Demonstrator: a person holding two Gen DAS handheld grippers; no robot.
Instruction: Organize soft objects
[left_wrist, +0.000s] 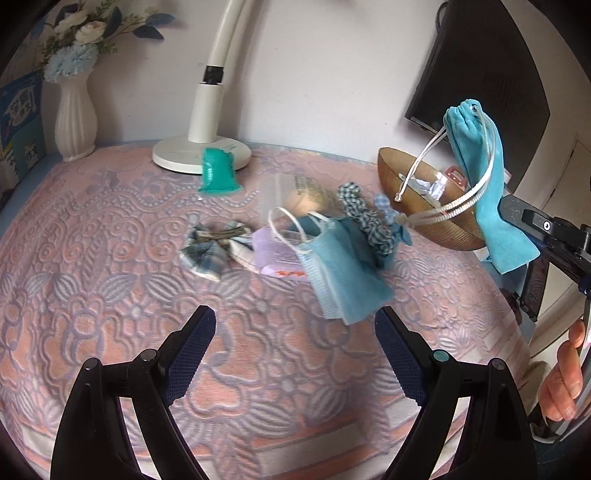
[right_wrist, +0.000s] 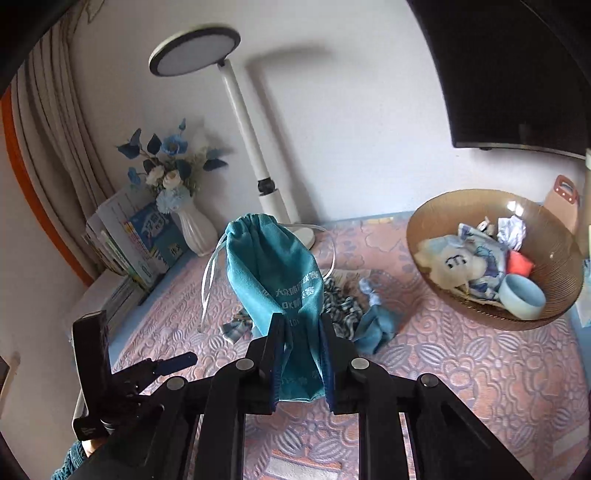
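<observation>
1. Soft objects are the job: a teal drawstring pouch (right_wrist: 275, 284) is pinched near its bottom end by the right claw (right_wrist: 303, 354), its pads pressed together on the fabric. It hangs clear above the worktop (left_wrist: 92, 229) with the cinched mouth away from the pads and white cords dangling.
2. Held this way, the pouch looks ready to travel to the brown bowl (right_wrist: 554, 302), which already holds a plush toy (right_wrist: 450, 264), a small cup and other bits, so the bowl is likely the collecting spot.
3. The left claw (left_wrist: 295, 354) is spread wide with nothing between its pads, hovering over the patterned cover near the face mask (left_wrist: 340, 273), probably the next pick.
4. Still loose on the cover: a checked scrunchie (left_wrist: 364, 218), a plaid bow clip (left_wrist: 212, 249), a green packet (left_wrist: 218, 171) and a lilac wipes pack (left_wrist: 275, 254).
5. Room to move: the path from pouch to bowl is open, but the trailing cords could catch the bowl's rim. The lamp (left_wrist: 207, 110) and vase (left_wrist: 75, 122) stand at the back, well apart from the pile.
</observation>
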